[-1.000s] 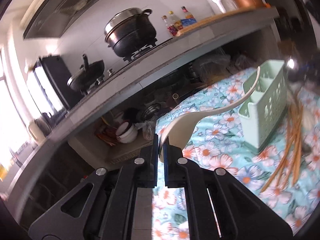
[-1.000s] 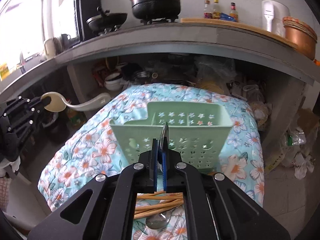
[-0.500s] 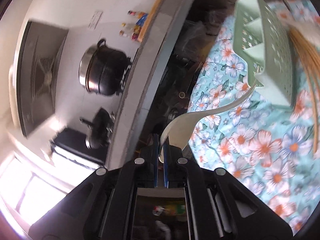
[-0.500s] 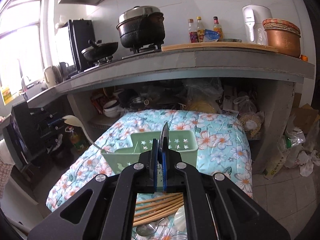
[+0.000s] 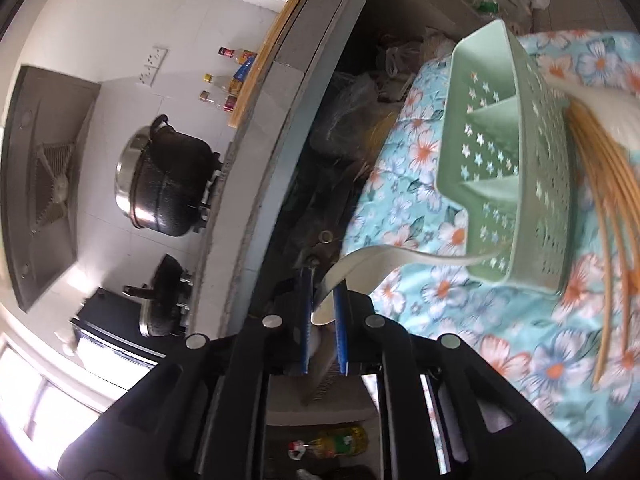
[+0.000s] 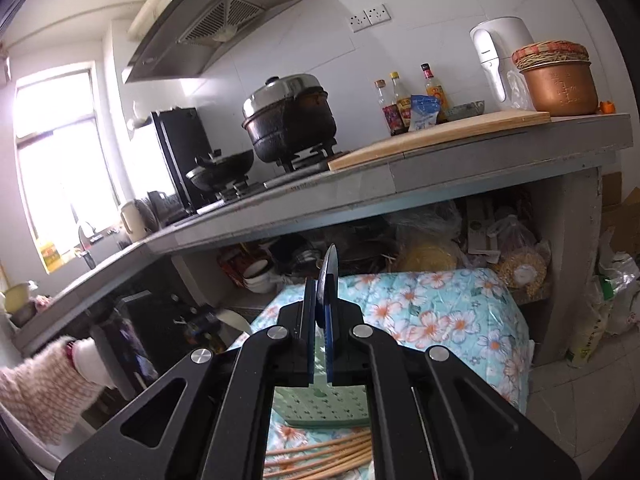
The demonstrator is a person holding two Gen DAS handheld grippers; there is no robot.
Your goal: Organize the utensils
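Left tool point(image 5: 323, 312): your jaws have just been opening, white ladle point(image 5: 376, 264) loose between them (handle inside caddy point(image 5: 516, 168)).
Right tool point(image 6: 322, 312): clamped on a metal utensil point(image 6: 329, 272), above the caddy.

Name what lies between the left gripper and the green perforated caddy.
Left wrist view: a cream plastic ladle spans it, bowl between the left gripper's just-opened jaws, handle in the green caddy.

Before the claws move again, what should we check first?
1. White ladle handle inside the green caddy's end compartment: ok.
2. Left claw clear of ladle: not ok. Its jaws have just been opening, and the bowl sits between them.
3. Right claw gripping the metal utensil: ok.
4. Other caddy compartments free: ok.
5. Chopsticks put away: not ok. They are lying on the flowered cloth.
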